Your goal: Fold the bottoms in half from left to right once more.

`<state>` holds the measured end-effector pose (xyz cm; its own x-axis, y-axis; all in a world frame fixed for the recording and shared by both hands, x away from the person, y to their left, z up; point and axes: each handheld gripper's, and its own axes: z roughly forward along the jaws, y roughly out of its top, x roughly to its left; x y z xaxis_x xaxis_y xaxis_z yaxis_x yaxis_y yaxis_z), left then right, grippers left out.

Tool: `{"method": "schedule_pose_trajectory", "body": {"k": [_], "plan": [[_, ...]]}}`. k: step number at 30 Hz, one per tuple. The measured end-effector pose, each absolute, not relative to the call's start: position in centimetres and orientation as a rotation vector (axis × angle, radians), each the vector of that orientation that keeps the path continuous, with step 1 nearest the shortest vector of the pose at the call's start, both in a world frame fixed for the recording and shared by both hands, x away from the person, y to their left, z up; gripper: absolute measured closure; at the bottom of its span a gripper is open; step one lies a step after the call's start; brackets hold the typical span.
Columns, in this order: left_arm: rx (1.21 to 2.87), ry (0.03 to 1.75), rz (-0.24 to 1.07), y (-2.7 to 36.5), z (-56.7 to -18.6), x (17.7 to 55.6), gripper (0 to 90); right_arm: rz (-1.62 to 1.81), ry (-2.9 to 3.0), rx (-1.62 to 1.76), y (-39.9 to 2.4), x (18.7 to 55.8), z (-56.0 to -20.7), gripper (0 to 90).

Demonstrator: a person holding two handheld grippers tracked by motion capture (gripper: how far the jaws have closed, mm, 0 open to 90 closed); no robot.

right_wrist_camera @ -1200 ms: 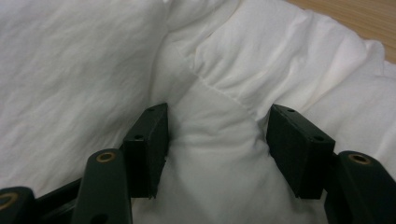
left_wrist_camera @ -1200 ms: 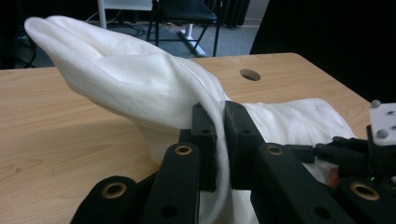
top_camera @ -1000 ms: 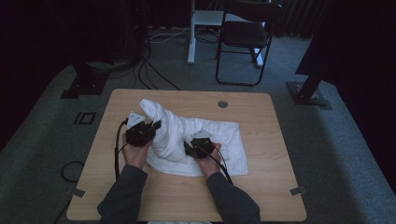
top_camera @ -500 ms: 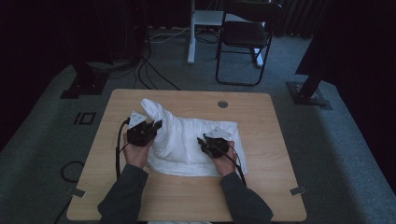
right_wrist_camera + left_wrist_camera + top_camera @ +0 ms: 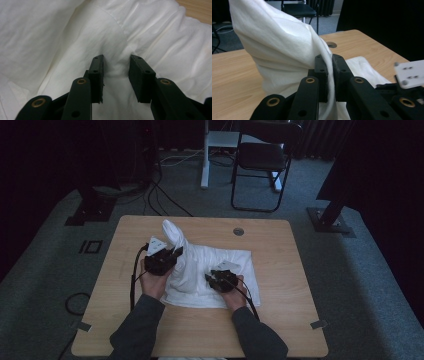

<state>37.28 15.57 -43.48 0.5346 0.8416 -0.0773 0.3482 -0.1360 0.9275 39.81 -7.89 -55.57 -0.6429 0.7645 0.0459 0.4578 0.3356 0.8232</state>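
Observation:
A white cloth (image 5: 220,262) lies rumpled on the wooden table (image 5: 280,250). My left gripper (image 5: 175,252) is shut on a fold of the cloth (image 5: 279,45) and holds it up in a peak at the cloth's left end; the fold runs between its jaws (image 5: 330,58). My right gripper (image 5: 210,279) rests on the cloth's near part, pointing left. Its jaws have just been closing. In the right gripper view they (image 5: 116,60) press a puckered ridge of cloth (image 5: 150,30) from both sides.
A round cable hole (image 5: 238,231) sits in the table's far edge. Behind the table stand a black folding chair (image 5: 262,165) and a white stand (image 5: 210,150). Cables (image 5: 160,195) run over the carpet at the far left. Bare wood lies to the left and right of the cloth.
My right gripper shifted right across the cloth, then came back a little to the left. The left gripper has edged up with the raised fold still in it.

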Motion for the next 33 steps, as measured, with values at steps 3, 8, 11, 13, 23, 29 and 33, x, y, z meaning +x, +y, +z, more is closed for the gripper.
{"method": "schedule_pose_trajectory", "body": {"k": [3, 8, 11, 13, 23, 29, 33], "plan": [[1.726, 0.991, 0.584, 15.1, -43.4, 37.2, 84.0, 1.218, 2.251, 1.079, -6.9, 39.9, -55.6, 64.0], [1.722, 0.981, 0.561, 14.2, -43.3, 37.3, 84.0, 1.224, 2.259, 1.064, -5.2, 40.1, -55.6, 64.0], [1.735, 0.964, 0.553, 13.4, -43.4, 37.4, 84.0, 1.237, 2.269, 1.062, -4.7, 40.2, -55.6, 63.2], [1.751, 0.954, 0.56, 13.0, -43.5, 37.4, 84.0, 1.261, 2.288, 1.054, -4.8, 40.3, -55.5, 59.6], [1.767, 0.945, 0.555, 12.9, -43.8, 37.4, 84.0, 1.329, 2.184, 1.069, -10.4, 38.1, -52.6, 45.4], [1.769, 0.936, 0.538, 12.4, -43.8, 37.4, 84.0, 1.189, 2.225, 1.214, -12.8, 38.9, -55.1, 43.4], [1.78, 0.916, 0.531, 11.8, -43.6, 37.3, 84.0, 1.153, 2.25, 1.22, -12.1, 39.2, -56.3, 44.0]]}}
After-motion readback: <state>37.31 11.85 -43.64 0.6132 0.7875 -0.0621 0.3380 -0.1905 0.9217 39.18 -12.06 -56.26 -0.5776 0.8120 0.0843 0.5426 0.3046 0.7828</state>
